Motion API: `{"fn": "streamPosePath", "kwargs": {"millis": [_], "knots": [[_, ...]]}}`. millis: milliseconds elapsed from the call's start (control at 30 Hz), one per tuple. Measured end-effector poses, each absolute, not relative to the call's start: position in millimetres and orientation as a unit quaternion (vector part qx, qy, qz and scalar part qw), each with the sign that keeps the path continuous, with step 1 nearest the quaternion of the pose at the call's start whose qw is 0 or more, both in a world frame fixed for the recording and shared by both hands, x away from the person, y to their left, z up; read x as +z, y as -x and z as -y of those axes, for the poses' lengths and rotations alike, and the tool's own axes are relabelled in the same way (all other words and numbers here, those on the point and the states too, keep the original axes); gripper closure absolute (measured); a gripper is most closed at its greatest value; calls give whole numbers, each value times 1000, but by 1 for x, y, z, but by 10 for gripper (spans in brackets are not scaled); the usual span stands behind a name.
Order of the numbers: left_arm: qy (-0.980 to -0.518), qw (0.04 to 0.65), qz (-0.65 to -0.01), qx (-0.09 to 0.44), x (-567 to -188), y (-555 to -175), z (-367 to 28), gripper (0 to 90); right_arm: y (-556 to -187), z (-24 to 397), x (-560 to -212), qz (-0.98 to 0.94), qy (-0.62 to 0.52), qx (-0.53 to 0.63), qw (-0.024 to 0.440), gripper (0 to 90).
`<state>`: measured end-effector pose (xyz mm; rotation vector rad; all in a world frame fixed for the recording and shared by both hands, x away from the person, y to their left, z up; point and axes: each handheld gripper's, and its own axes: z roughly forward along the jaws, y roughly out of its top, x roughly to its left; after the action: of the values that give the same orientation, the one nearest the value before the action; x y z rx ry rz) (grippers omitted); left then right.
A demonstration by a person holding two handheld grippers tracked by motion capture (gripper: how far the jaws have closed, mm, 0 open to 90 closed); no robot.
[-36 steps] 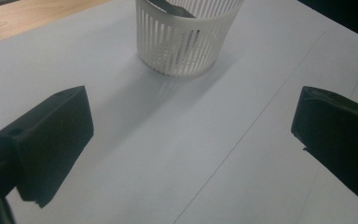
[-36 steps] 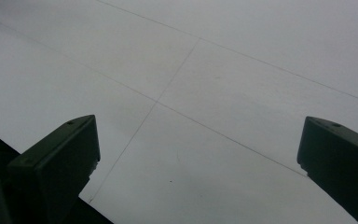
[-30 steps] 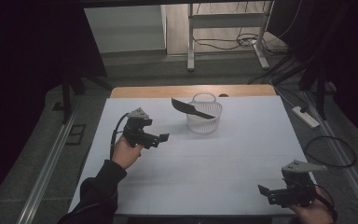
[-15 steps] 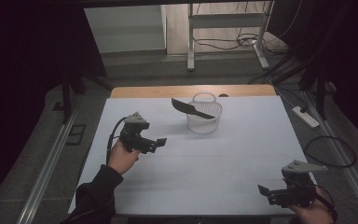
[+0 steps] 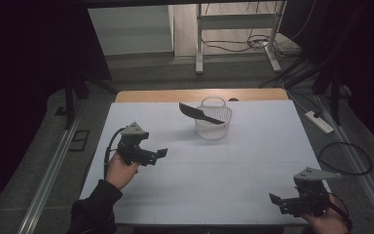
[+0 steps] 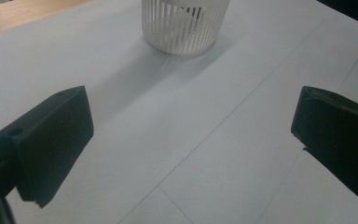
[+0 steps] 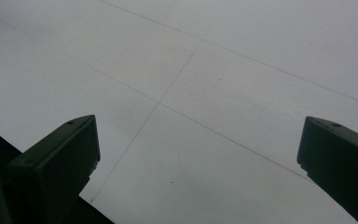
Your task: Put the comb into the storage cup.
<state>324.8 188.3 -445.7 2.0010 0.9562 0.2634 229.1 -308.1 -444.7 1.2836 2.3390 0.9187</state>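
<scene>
A white slatted basket (image 5: 214, 121) stands at the far middle of the white table (image 5: 253, 161), with a black spatula-like utensil (image 5: 198, 114) leaning out of it to the left. The same basket (image 6: 184, 22) appears at the top of the left gripper view. My left gripper (image 5: 161, 153) hovers over the table's left side, open and empty, its jaws wide apart (image 6: 191, 149). My right gripper (image 5: 274, 200) is low at the near right corner, open too, with bare table between its jaws (image 7: 198, 158).
A wooden strip (image 5: 175, 95) runs along the table's far edge. A power strip (image 5: 319, 122) and cables lie on the floor to the right. A metal rail (image 5: 48, 175) runs along the left side. A white frame (image 5: 233, 29) stands behind.
My left gripper has drifted toward the person and slightly left, away from the basket. The right gripper has stayed in place.
</scene>
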Motion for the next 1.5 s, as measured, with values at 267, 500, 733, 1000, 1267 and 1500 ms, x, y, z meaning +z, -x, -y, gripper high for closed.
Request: {"fn": "streamPosePath", "kwargs": {"millis": [267,500,733,1000,1267,1500], "knots": [[-798,444,-394,104,-446,-313,-196,0,-229,308,-445,-819,-449,320,159,0],[-796,445,-396,104,-446,-303,-202,0,-230,307,-445,-819,-449,320,158,0],[-795,445,-398,108,-446,-293,-206,0,-229,307,-445,-819,-449,320,159,0],[-794,443,-401,110,-447,-282,-212,0,-230,307,-445,-819,-449,320,159,0],[-791,442,-409,110,-448,-272,-220,0,-229,307,-445,-820,-448,319,160,0],[-786,444,-416,111,-449,-262,-228,0,-229,307,-445,-820,-447,319,161,0]]}}
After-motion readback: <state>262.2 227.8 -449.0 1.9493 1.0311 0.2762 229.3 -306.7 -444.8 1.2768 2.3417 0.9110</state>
